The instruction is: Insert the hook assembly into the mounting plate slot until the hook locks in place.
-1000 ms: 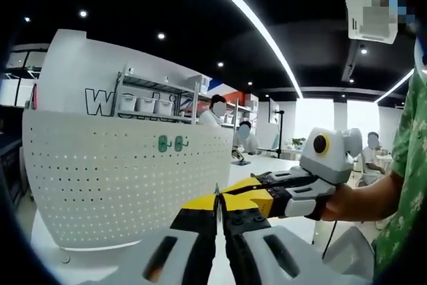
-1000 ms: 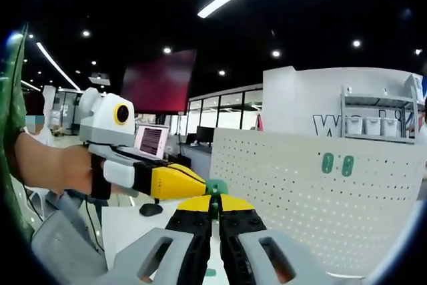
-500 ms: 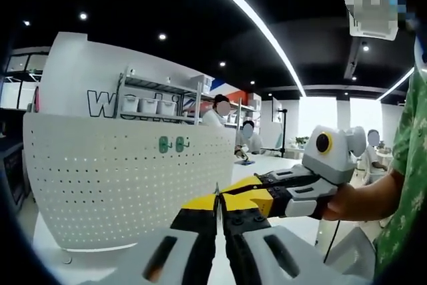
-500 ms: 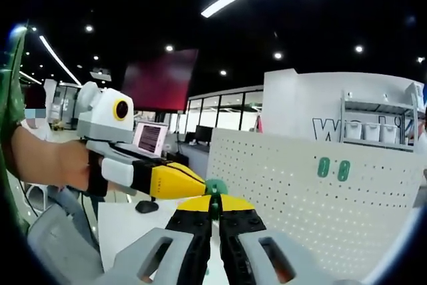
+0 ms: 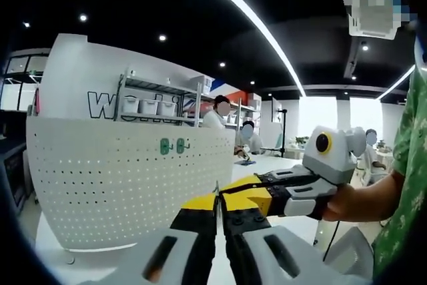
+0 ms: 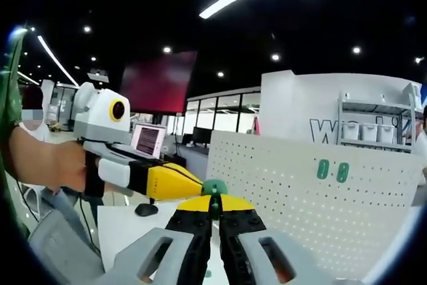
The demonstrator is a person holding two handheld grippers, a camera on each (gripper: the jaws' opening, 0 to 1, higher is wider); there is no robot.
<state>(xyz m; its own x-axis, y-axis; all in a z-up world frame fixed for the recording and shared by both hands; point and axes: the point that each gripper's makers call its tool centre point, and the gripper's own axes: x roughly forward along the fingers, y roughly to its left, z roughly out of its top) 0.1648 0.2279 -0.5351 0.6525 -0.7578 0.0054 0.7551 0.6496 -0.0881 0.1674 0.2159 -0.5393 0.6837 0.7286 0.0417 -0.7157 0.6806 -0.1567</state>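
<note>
White pegboard (image 5: 127, 185) stands ahead with two green hooks (image 6: 332, 169) on it. Your right gripper (image 6: 213, 206) pinches a green hook piece (image 6: 214, 187); your left gripper (image 5: 218, 206) pinches thin metal.

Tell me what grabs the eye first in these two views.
The white perforated mounting plate stands upright on the table, with two green hooks already hanging near its top edge. In the right gripper view, the two yellow-tipped tools meet in front of it: the left tool comes in from the left, and the right tool is shut on a small green hook piece.
</note>
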